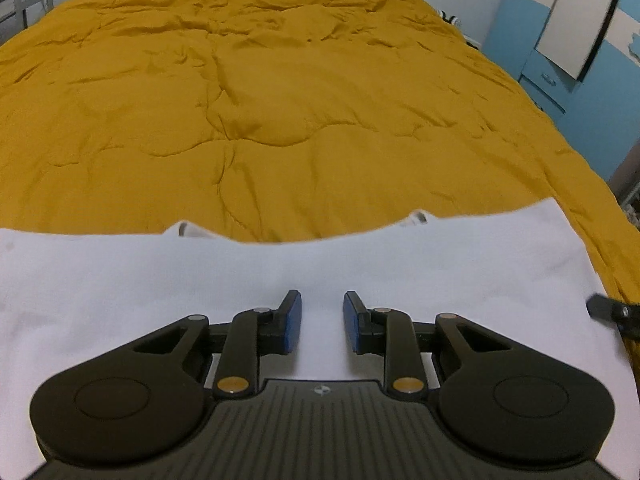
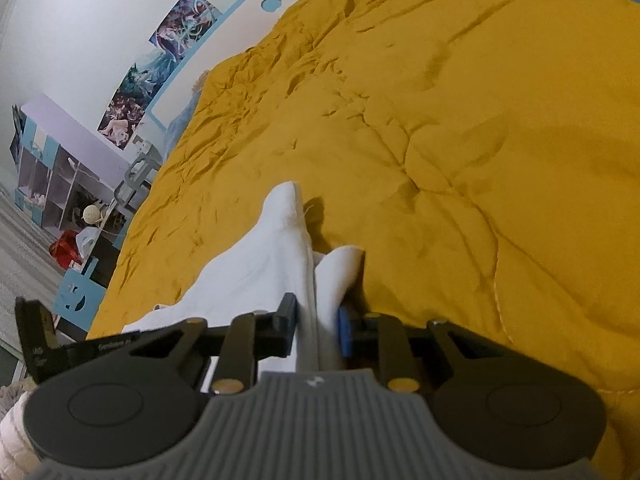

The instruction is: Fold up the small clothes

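A white garment [image 1: 280,276] lies spread flat on a mustard-yellow quilt [image 1: 280,120]. My left gripper [image 1: 322,320] is open, its blue-padded fingers apart just above the white cloth, holding nothing. My right gripper [image 2: 318,320] is shut on a bunched fold of the white garment [image 2: 276,248], which rises between the fingers and stands up in a peak above the quilt [image 2: 460,140]. The tip of the right gripper [image 1: 612,310] shows at the garment's right edge in the left wrist view.
The quilt covers a bed. A blue and white wardrobe [image 1: 568,32] stands to the right of it. In the right wrist view, shelves [image 2: 60,176] with toys and posters [image 2: 160,64] on a wall lie beyond the bed's left edge.
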A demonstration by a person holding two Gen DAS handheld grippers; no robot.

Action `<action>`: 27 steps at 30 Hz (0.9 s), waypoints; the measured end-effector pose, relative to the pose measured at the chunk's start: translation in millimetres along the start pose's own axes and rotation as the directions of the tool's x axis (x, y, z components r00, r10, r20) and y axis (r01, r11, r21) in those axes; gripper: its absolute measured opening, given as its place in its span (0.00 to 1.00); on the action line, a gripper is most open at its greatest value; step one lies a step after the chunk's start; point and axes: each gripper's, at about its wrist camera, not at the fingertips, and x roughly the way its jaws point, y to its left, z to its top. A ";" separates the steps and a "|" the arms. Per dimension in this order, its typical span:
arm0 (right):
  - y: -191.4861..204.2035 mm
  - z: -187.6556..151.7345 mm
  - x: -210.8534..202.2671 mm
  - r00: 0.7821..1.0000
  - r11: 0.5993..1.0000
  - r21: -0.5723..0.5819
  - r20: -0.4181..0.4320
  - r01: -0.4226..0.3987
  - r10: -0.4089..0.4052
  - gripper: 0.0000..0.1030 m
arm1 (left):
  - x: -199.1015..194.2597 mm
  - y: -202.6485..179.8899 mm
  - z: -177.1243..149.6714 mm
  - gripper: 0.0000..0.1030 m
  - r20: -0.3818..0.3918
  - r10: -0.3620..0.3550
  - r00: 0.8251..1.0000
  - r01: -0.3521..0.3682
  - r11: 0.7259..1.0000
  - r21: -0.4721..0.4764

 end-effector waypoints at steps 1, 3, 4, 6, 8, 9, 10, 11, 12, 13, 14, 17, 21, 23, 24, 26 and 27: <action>-0.9 -0.1 -0.1 1.000 1.000 0.000 0.001 -0.003 0.003 0.18 | 2.6 -0.3 1.8 0.30 -0.001 0.000 1.000 0.000 1.000 -0.001; -2.2 -3.6 -2.2 1.000 1.000 0.001 0.002 -0.008 0.008 0.18 | 7.4 -2.9 5.3 0.30 -0.004 0.009 1.000 -0.009 1.000 0.015; -2.9 -3.3 -1.8 1.000 1.000 0.005 0.002 -0.013 0.013 0.18 | 9.6 -4.0 6.3 0.30 -0.005 0.013 1.000 -0.013 1.000 0.023; -4.8 -2.9 -2.3 1.000 1.000 0.014 -0.001 -0.022 0.022 0.19 | 11.3 -5.3 8.1 0.30 0.005 0.017 1.000 -0.017 0.999 0.032; -3.1 0.5 -2.2 1.000 1.000 0.015 -0.002 -0.020 0.020 0.21 | 12.4 -5.9 9.7 0.30 0.014 0.017 1.000 -0.017 0.999 0.034; -1.4 1.6 -2.9 1.000 1.000 0.007 0.004 -0.017 0.017 0.22 | 13.4 -6.9 10.6 0.30 0.016 0.019 1.000 -0.019 0.999 0.042; 0.6 2.4 -2.8 1.000 1.000 -0.008 0.003 -0.014 0.014 0.22 | 14.2 -8.2 11.0 0.30 0.019 0.022 1.000 -0.023 0.998 0.056; 2.9 4.0 -1.4 1.000 1.000 -0.021 -0.006 -0.007 0.007 0.22 | 15.8 -9.7 11.6 0.30 0.019 0.028 0.999 -0.029 0.997 0.069; 4.5 5.1 1.0 1.000 1.000 -0.027 -0.016 -0.002 0.002 0.22 | 16.9 -10.3 12.3 0.30 0.019 0.032 0.999 -0.033 0.997 0.074; 4.8 5.7 2.8 1.000 1.000 -0.023 -0.021 -0.006 0.005 0.16 | 17.6 -10.6 12.5 0.29 0.022 0.034 0.999 -0.036 0.996 0.077; 3.9 6.0 3.7 1.000 1.000 -0.015 -0.025 -0.014 0.013 0.13 | 18.3 -10.8 12.2 0.29 0.022 0.036 0.999 -0.037 0.996 0.080; 1.3 6.5 0.7 0.999 1.000 0.006 -0.017 -0.030 0.030 0.10 | 20.4 -11.1 10.4 0.29 0.027 0.038 0.999 -0.040 0.995 0.094; 17.9 10.9 -10.1 0.999 0.999 -0.018 -0.008 -0.044 0.044 0.08 | 23.8 -14.8 6.9 0.29 0.046 0.057 0.997 -0.063 0.989 0.133; 35.2 15.4 -15.6 0.999 0.997 -0.063 -0.008 -0.037 0.036 0.08 | 26.2 -16.9 7.0 0.29 0.060 0.070 0.996 -0.078 0.986 0.145; 44.4 17.7 -17.4 1.000 0.996 -0.086 -0.012 -0.026 0.025 0.08 | 26.2 -17.2 8.0 0.29 0.064 0.072 0.995 -0.081 0.986 0.148; 56.3 21.3 -19.3 1.000 0.995 -0.103 -0.019 -0.011 0.009 0.08 | 22.1 -16.7 10.8 0.29 0.068 0.072 0.995 -0.081 0.987 0.140; 60.9 22.8 -20.6 1.000 0.994 -0.106 -0.021 -0.010 0.008 0.07 | 16.9 -15.6 11.8 0.29 0.076 0.066 0.995 -0.076 0.989 0.129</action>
